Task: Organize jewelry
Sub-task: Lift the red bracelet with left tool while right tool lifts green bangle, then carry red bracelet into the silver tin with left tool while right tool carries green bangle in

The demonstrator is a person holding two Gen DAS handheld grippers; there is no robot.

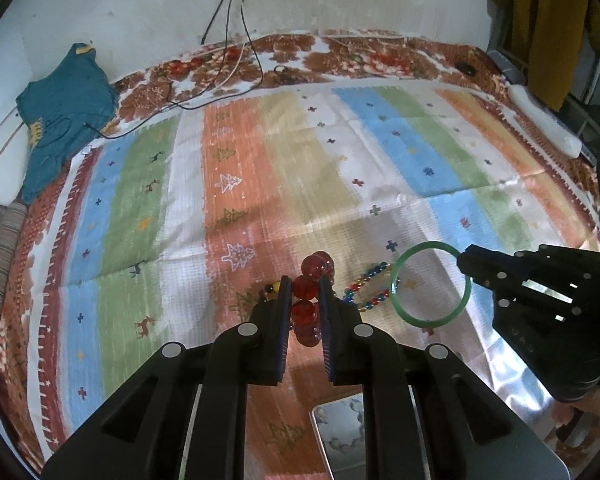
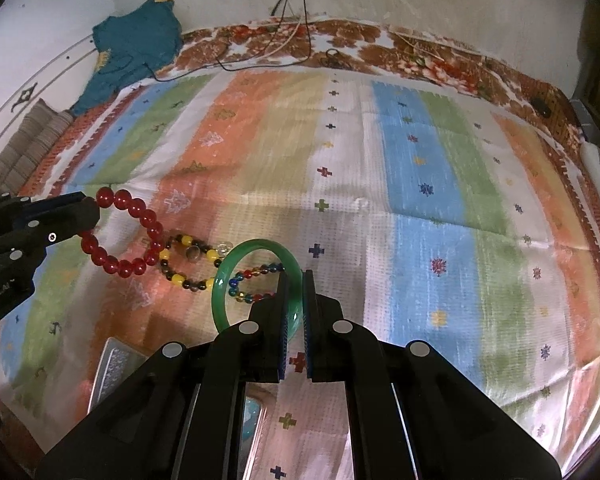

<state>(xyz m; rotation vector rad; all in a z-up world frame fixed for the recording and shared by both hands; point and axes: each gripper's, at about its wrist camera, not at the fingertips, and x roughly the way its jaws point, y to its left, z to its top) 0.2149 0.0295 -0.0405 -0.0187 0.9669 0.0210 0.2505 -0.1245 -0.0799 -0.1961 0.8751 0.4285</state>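
My left gripper (image 1: 305,285) is shut on a red bead bracelet (image 1: 309,300), which hangs from it as a loop in the right wrist view (image 2: 130,236), held at the left gripper (image 2: 94,212). My right gripper (image 2: 296,276) is shut on a green bangle (image 2: 236,264), lifted upright; in the left wrist view the bangle (image 1: 400,300) sticks out from the right gripper (image 1: 464,264). A multicolour bead bracelet (image 2: 252,284) (image 1: 370,288) and a yellow-and-dark bead bracelet (image 2: 188,264) lie on the striped cloth (image 2: 380,184) between the grippers.
A silvery tray or box (image 1: 340,432) (image 2: 114,368) sits at the near edge below the grippers. A teal garment (image 1: 64,120), cables (image 1: 228,80) and a white object (image 1: 544,120) lie at the cloth's far edges.
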